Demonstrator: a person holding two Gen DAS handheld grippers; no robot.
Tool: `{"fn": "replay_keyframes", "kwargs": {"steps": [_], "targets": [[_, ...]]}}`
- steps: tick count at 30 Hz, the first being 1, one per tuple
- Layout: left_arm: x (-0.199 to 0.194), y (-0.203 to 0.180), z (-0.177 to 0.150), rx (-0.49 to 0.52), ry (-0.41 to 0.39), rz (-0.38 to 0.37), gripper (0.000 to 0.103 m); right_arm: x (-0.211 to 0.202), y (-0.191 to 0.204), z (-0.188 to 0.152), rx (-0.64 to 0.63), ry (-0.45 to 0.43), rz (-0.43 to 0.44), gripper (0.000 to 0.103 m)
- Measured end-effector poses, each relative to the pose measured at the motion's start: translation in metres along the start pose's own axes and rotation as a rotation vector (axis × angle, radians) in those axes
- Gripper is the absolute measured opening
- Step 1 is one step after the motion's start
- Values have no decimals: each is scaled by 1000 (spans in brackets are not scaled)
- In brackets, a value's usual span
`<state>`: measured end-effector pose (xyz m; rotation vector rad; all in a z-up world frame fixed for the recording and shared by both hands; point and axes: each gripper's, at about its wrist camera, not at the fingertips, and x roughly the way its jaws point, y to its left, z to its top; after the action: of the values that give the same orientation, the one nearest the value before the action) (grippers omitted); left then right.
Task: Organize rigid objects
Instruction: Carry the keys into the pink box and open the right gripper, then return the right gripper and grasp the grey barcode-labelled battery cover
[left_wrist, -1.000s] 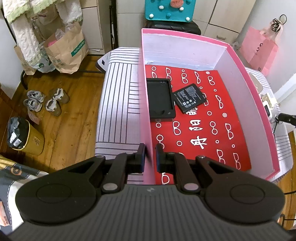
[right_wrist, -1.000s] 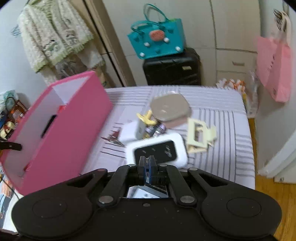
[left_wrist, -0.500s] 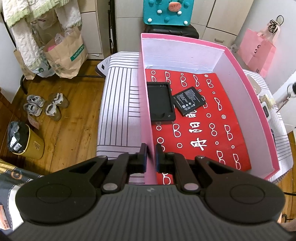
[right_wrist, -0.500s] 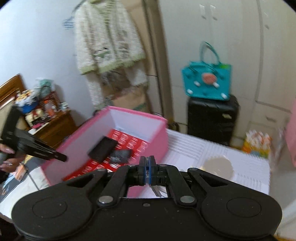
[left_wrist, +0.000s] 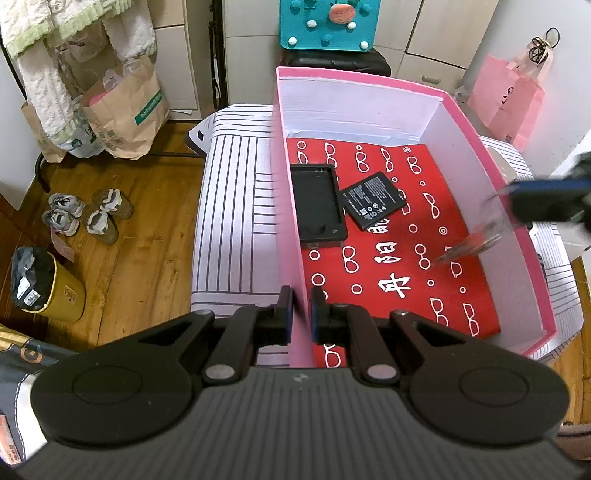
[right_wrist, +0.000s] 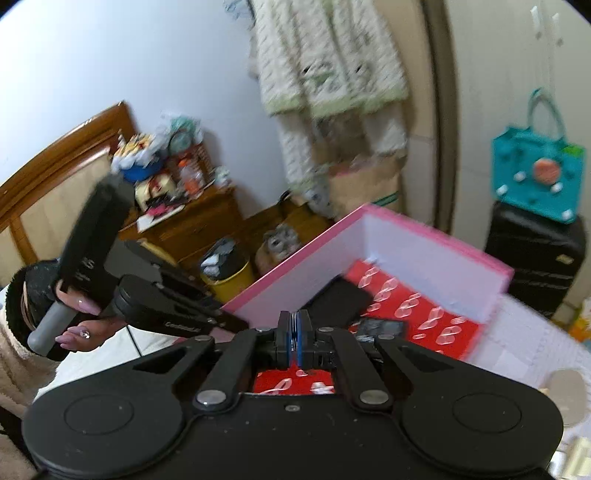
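Box: the pink box sits on the striped table; its left wall is pinched by the left gripper.
Done: a black tray lies against that wall, a battery just beside it.
In hand: the right gripper, fingers closed, holds blurred thin metal pieces over the box — not yet released.
Left: cannot tell.
Around: teal bag beyond the box.

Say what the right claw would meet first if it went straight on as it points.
Probably the box's red liner, near the battery. The right claw points down into the box from over its edge; blur leaves depth unsure.
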<state>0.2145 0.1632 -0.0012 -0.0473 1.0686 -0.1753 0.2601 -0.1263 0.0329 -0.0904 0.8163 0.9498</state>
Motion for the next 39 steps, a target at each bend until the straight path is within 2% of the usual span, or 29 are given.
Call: {"fn": "replay_keyframes", "kwargs": {"steps": [6,9,13,16,18,21,25,30,35,39], "targets": [[0,0,-1,9,-2,-7,9,60,12,4,-14,57,36,5],[-1,2,-1,8,-1,-17,10,80,8,6,32,92,72,4],[-1,2,-1,14,-3,-24,10,95,1,1,26,143,-5,5],[-1,3,-1,21,-5,-27,10,97,-3,-5,-5,178,-72,9],[-1,3,-1,21,-5,-30,10,89,-3,-9,-35,168,-104,11],[0,3,-1,19,-6,-32,10,69,-7,-13,-17,138,-93,15],[-1,4,-2,13,-10,-36,10,27,-12,-20,14,50,-123,15],[-1,5,-2,4,-12,-41,11,-33,-31,-40,109,-37,-197,23],[-1,5,-3,-8,-11,-35,10,-75,-51,-78,198,-39,-334,31],[-3,1,-4,12,-16,-19,10,-88,-75,-114,325,-10,-417,33]]}}
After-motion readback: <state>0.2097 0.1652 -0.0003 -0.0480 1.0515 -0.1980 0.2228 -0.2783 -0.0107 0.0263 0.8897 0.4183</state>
